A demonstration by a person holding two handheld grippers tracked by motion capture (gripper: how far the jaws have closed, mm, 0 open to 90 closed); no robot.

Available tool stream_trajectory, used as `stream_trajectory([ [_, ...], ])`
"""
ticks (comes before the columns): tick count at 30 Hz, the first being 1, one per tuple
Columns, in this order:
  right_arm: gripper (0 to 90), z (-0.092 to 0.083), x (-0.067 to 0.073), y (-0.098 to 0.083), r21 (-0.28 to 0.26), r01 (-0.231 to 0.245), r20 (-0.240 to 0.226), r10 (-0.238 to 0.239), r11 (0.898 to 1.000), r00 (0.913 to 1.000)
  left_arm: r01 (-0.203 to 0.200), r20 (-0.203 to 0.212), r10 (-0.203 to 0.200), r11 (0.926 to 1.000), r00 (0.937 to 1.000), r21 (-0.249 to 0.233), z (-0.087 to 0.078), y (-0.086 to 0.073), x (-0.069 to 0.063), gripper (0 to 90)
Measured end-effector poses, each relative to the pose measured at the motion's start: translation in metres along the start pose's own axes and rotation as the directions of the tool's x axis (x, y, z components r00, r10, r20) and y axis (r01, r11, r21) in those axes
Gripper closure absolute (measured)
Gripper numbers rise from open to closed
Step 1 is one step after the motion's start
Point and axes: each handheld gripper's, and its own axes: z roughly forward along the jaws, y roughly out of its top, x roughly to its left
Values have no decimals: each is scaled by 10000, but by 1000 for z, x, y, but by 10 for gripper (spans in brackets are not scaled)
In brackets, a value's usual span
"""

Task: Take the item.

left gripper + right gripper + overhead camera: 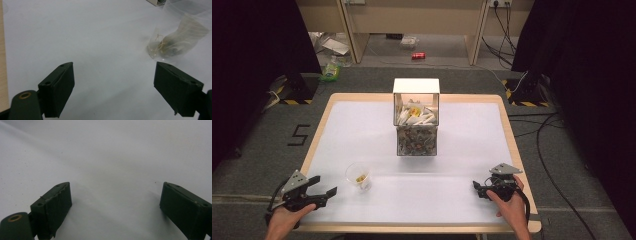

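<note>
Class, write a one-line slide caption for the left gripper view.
Open left gripper above the white table, a clear plastic cup holding a tea bag ahead to its right.

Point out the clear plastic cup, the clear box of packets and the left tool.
clear plastic cup (358, 176): high view, on its transparent side wall.
clear box of packets (416, 140): high view, on its front wall.
left tool (323, 192): high view, midway between its open jaw tips.

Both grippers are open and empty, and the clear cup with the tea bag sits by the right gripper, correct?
Not quite. The clear cup with the tea bag sits by the left gripper, not the right gripper, as the high view shows. Both grippers are open and empty, as you said.
</note>
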Motion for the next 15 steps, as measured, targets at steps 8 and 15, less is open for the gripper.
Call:
stream_trajectory([
  [8, 111, 0, 0, 0, 3, -6, -8, 6, 10000, 10000, -189, -208, 196, 9994, 9996, 305, -1, -7, -3, 164],
  [15, 111, 0, 0, 0, 5, -12, -13, 12, 10000, 10000, -333, -256, 347, 9981, 9991, 524, 1, -14, -7, 164],
])
